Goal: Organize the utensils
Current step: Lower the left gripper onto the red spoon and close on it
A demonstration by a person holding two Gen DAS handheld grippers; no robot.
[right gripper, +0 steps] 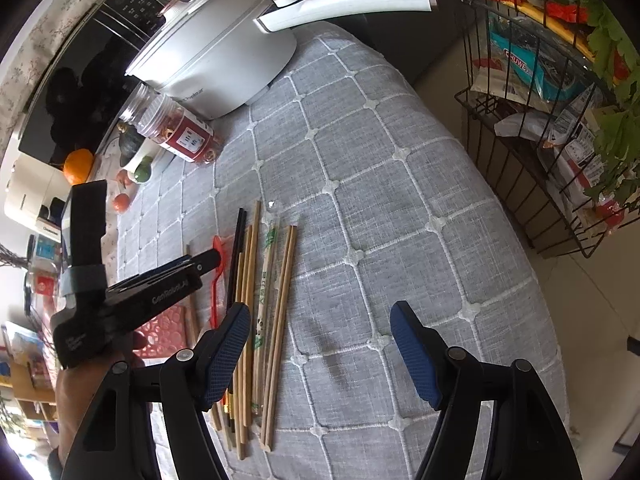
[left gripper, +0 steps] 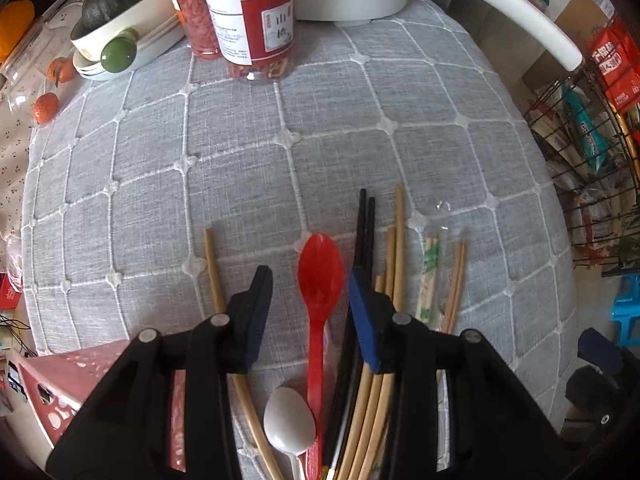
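A red plastic spoon (left gripper: 320, 280) lies on the grey quilted tablecloth (left gripper: 240, 168) between the jaws of my open left gripper (left gripper: 310, 280). A white spoon (left gripper: 289, 424) lies below it. Black chopsticks (left gripper: 365, 232), several wooden chopsticks (left gripper: 398, 248) and a wrapped pair (left gripper: 428, 280) lie to the right; one wooden chopstick (left gripper: 212, 272) lies to the left. In the right wrist view my right gripper (right gripper: 322, 320) is open and empty over bare cloth, right of the wooden chopsticks (right gripper: 286, 296) and the wrapped pair (right gripper: 267, 272). The left gripper (right gripper: 216, 258) hovers over the red spoon (right gripper: 218, 272).
A pink perforated holder (left gripper: 72, 384) sits at the near left; it also shows in the right wrist view (right gripper: 168, 332). Two jars (left gripper: 256, 20), a white electric pot (right gripper: 216, 48) with a long handle, and a bowl with a squash (left gripper: 116, 12) stand at the back. A wire rack (right gripper: 552, 120) stands off the table's right edge.
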